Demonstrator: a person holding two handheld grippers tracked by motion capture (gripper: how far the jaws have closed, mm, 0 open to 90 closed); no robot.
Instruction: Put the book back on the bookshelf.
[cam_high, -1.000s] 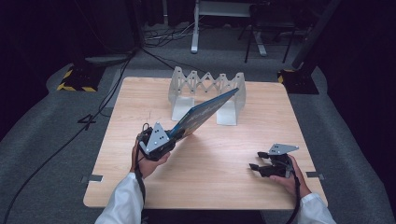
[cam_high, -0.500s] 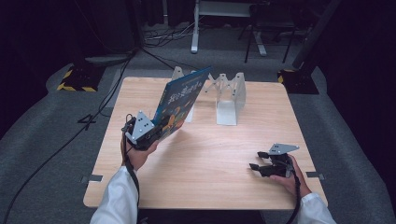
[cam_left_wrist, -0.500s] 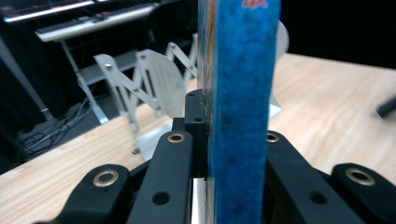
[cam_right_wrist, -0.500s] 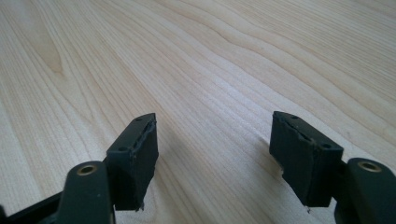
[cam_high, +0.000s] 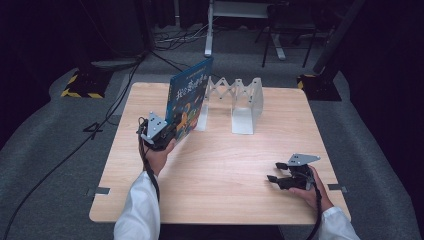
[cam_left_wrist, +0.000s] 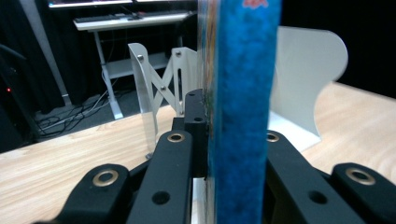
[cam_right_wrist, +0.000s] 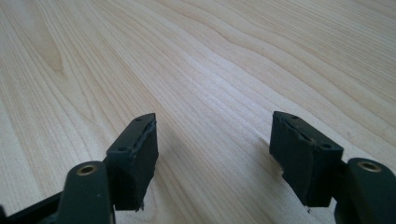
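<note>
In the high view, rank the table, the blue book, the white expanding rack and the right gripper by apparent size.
1. table
2. white expanding rack
3. blue book; close to the rack, and raised nearer the camera, so their order is unsure
4. right gripper

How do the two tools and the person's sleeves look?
Both the left tool and the right tool are black, each topped with a grey three-cornered plate and trailing a black cable. Brass-coloured rivets mark the jaw links. Both sleeves are white.

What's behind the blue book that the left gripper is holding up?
Behind the blue book stands the white expanding book rack on the table. The rack's left end and the tabletop there are covered by the book.
</note>
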